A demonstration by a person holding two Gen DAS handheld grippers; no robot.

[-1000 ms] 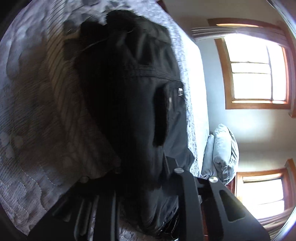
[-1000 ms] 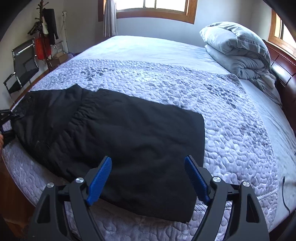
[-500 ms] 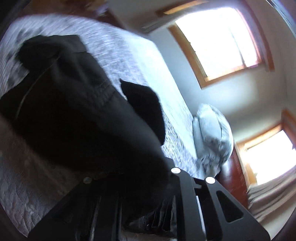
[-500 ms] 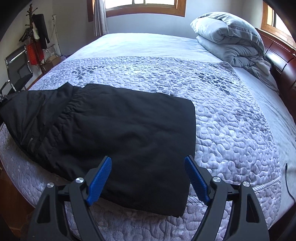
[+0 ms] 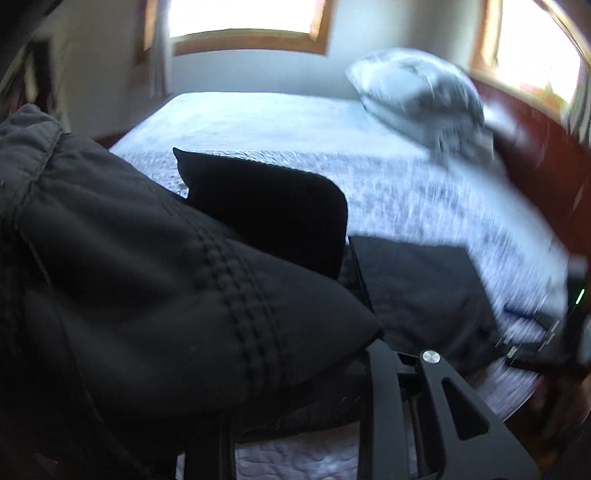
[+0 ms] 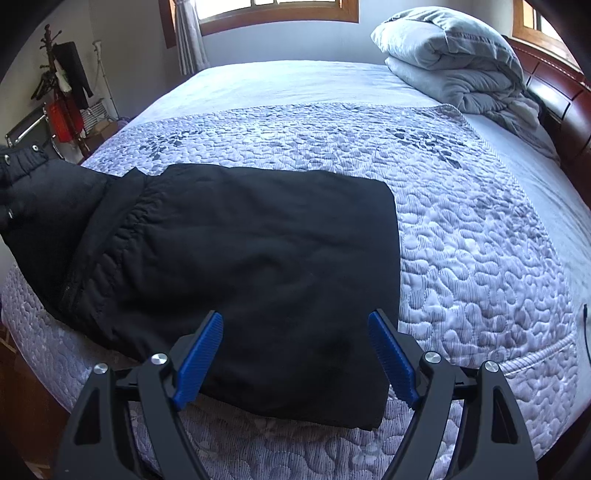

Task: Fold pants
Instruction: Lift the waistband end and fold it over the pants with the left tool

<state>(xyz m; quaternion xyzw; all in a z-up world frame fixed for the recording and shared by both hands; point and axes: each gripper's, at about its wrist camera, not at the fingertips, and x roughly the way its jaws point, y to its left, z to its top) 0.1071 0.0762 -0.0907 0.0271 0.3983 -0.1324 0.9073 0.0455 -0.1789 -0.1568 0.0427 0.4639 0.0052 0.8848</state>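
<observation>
Quilted lilac bedspread [image 6: 461, 229] across the frame's centre, folded grey duvet [image 6: 450, 55] at upper right beside the red-brown headboard [image 6: 554, 92], wood-framed window [image 6: 277, 11] at top, coat stand [image 6: 62, 85] at upper left.

Daylight floods through blown-out wood-framed windows [image 6: 277, 9]; the left wrist view is motion-smeared (worst rightward), the right sharp, both bowed and dark-cornered by fisheye
</observation>
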